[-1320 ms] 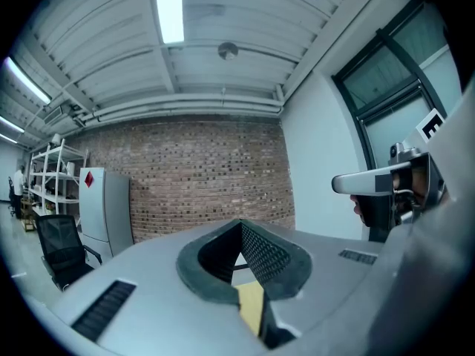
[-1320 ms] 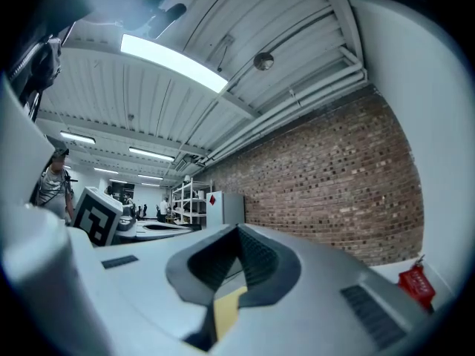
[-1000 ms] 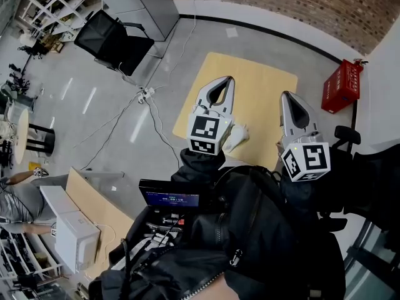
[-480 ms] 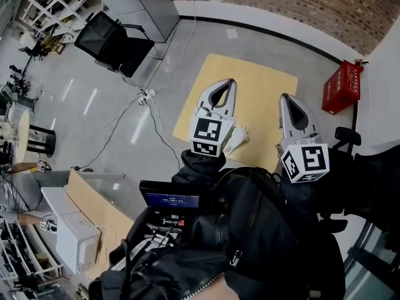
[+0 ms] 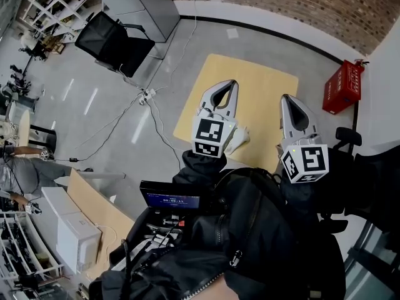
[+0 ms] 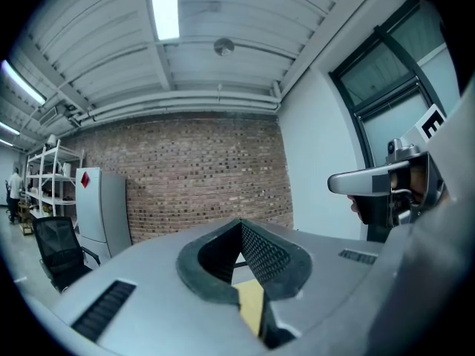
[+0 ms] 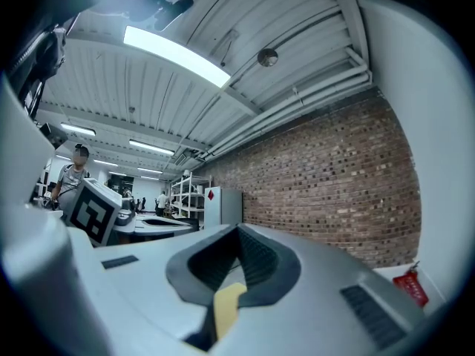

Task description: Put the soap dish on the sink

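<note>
No soap dish and no sink shows in any view. In the head view my left gripper point(image 5: 229, 84) and right gripper point(image 5: 289, 97) are held level side by side above a yellow floor mat point(image 5: 259, 86). Each pair of jaws meets at the tip with nothing between. The left gripper view shows its own closed jaws point(image 6: 241, 225) pointing at a brick wall point(image 6: 200, 176), with the right gripper's body at the right edge. The right gripper view shows its closed jaws point(image 7: 239, 230) toward the same brick wall point(image 7: 334, 191).
On the grey floor are a black office chair point(image 5: 112, 39), loose cables point(image 5: 149, 96), a red crate point(image 5: 342, 86) and a small white object point(image 5: 238, 137) beside the left gripper. A grey cabinet point(image 5: 145, 2) stands at the back. Cardboard with a white box point(image 5: 76, 233) lies at lower left.
Both grippers have kept their places and stayed shut. A person at the left edge of the head view has shifted.
</note>
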{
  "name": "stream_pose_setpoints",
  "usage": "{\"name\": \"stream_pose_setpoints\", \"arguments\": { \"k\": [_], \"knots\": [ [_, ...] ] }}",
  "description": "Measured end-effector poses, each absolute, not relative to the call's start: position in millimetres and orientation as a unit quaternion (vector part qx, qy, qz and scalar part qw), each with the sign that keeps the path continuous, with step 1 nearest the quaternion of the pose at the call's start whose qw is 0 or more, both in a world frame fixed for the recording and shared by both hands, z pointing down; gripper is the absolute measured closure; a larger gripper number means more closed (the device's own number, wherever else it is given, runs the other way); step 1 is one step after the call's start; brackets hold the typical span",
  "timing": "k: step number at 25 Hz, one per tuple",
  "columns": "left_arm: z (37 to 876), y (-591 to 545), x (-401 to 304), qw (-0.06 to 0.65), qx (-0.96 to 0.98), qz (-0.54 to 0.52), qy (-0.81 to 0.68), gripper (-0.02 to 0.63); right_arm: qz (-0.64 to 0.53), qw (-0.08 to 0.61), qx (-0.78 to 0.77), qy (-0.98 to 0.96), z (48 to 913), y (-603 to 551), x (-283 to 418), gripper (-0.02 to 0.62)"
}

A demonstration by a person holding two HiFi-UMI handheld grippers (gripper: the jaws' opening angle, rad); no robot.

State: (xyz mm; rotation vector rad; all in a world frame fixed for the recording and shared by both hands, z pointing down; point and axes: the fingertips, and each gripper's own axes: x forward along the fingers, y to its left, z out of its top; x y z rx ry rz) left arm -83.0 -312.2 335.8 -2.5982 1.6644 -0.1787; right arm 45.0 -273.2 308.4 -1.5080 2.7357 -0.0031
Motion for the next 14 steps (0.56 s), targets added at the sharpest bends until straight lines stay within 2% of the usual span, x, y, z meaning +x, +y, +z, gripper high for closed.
{"name": "stream_pose_setpoints", "arguments": {
  "k": [14],
  "knots": [
    [351, -313, -87, 0.009, -0.843, -0.074, 0.533, 0.603, -0.011, -0.001, -0.476, 0.879, 317, -275, 36, 0.591]
  ]
}}
